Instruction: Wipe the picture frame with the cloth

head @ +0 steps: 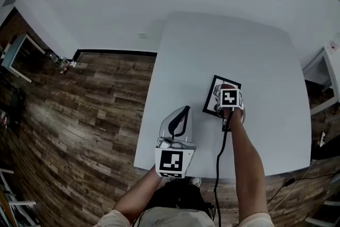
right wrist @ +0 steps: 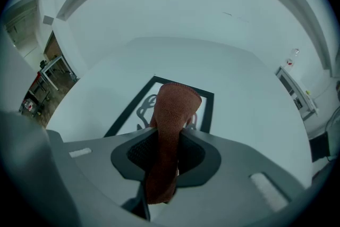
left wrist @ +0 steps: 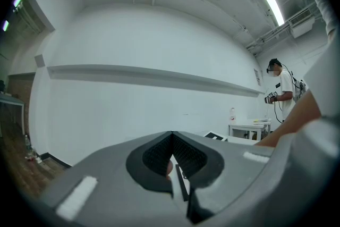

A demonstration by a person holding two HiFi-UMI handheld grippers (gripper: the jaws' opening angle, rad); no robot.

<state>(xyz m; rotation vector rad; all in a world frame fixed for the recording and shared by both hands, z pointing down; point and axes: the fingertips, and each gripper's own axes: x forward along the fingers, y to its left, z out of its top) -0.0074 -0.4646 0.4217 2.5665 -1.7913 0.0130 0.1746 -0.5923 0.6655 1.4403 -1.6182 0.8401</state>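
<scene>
A black-bordered picture frame (head: 211, 97) lies flat on the white table (head: 212, 45), right of its middle. My right gripper (head: 228, 94) hovers over the frame, shut on a rust-red cloth (head: 227, 86). In the right gripper view the cloth (right wrist: 172, 114) stands up between the jaws of the right gripper (right wrist: 167, 134) and hides part of the picture frame (right wrist: 130, 106) with its dark line drawing. My left gripper (head: 183, 112) rests at the table's front left, apart from the frame. Seen in its own view, the left gripper (left wrist: 171, 138) is shut on nothing, pointing at the wall.
Wooden floor (head: 79, 114) lies left of the table. In the left gripper view a person (left wrist: 281, 90) stands at the far right beside a small white table (left wrist: 249, 127). A black cable (head: 219, 157) runs along my right arm.
</scene>
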